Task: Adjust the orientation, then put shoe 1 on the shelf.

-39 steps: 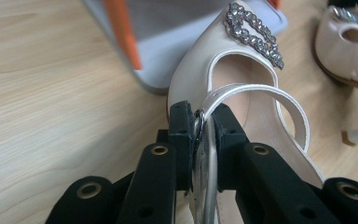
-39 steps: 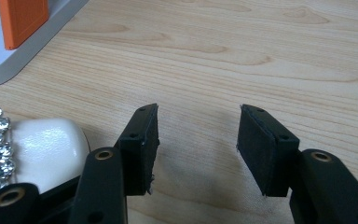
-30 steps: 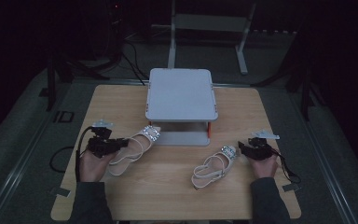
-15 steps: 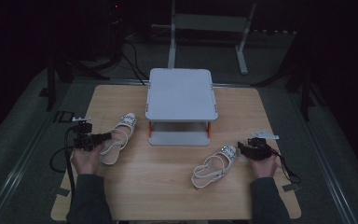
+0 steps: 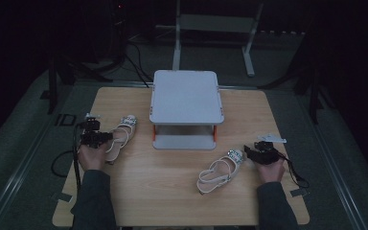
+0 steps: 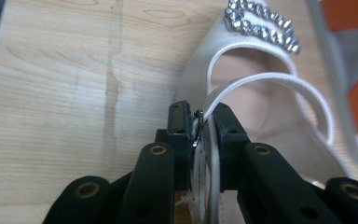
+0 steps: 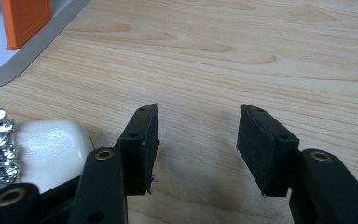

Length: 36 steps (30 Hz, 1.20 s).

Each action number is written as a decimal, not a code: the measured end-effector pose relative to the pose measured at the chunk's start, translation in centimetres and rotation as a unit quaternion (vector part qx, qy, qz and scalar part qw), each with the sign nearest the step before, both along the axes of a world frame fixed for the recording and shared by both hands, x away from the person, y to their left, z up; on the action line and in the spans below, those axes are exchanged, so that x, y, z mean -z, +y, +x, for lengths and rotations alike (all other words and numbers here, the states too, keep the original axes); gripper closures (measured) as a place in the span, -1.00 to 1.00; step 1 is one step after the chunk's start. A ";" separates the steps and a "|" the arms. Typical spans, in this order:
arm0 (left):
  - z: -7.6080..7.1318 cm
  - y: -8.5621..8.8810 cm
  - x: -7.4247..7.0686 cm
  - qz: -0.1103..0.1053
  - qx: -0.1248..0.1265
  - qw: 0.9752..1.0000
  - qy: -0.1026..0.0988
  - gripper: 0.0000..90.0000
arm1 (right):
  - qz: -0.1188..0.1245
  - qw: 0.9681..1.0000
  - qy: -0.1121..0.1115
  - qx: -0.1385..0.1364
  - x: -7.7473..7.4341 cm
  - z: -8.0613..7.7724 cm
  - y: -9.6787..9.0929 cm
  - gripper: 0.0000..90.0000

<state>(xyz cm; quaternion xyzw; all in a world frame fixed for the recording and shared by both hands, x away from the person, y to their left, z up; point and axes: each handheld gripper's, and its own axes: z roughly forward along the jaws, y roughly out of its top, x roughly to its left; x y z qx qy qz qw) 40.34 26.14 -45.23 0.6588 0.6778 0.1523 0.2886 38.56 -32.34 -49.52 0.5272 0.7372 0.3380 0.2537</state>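
Observation:
Two white strappy sandals with rhinestone trim lie on the wooden table (image 5: pixel 172 187). The left sandal (image 5: pixel 120 136) sits at the table's left side; my left gripper (image 5: pixel 98 138) is shut on its heel strap (image 6: pixel 242 86), which runs between the jaws in the left gripper view. Its rhinestone band (image 6: pixel 261 23) lies ahead, near the stand. The right sandal (image 5: pixel 220 170) lies right of centre. My right gripper (image 5: pixel 250 152) is open just beyond that sandal's toe (image 7: pixel 51 149), with bare wood between its pads (image 7: pixel 142 144).
A grey two-tier stand (image 5: pixel 186 98) with orange posts (image 7: pixel 25 18) occupies the table's centre back. Cables trail from both grippers over the table edges. Dark floor and metal frame legs surround the table.
My left gripper has dragged the left sandal leftward and away from the stand toward the table's left edge. The right gripper and right sandal have stayed put.

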 end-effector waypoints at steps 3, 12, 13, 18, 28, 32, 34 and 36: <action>0.2 -0.3 0.2 0.033 0.010 0.999 0.004 0.65 | -0.001 1.000 0.000 0.000 0.0 0.0 0.0 0.07; 1.5 -0.4 0.3 0.056 0.036 0.997 0.032 0.46 | 0.002 1.000 0.000 0.002 -0.1 -0.1 -0.1 0.07; 1.7 -0.4 0.3 0.054 0.034 0.997 0.036 0.47 | 0.002 1.000 0.000 0.002 -0.1 -0.1 -0.1 0.07; 2.2 -0.1 0.5 0.038 0.023 0.998 0.048 0.63 | 0.003 1.000 0.002 0.003 -0.1 0.0 -0.1 0.06; 2.3 -0.1 0.3 0.020 0.000 0.998 0.056 0.79 | 0.004 1.000 0.003 0.002 -0.1 0.0 -0.1 0.06; 2.0 0.3 0.2 -0.024 -0.010 0.998 0.050 0.80 | 0.004 1.000 0.003 0.002 0.0 0.0 -0.2 0.06; 2.0 0.3 0.2 -0.029 -0.013 0.998 0.049 0.80 | 0.004 1.000 0.003 0.002 0.0 0.0 -0.2 0.06; 2.0 0.3 0.1 -0.031 -0.015 0.998 0.049 0.80 | 0.004 1.000 0.003 0.003 0.0 0.0 -0.2 0.06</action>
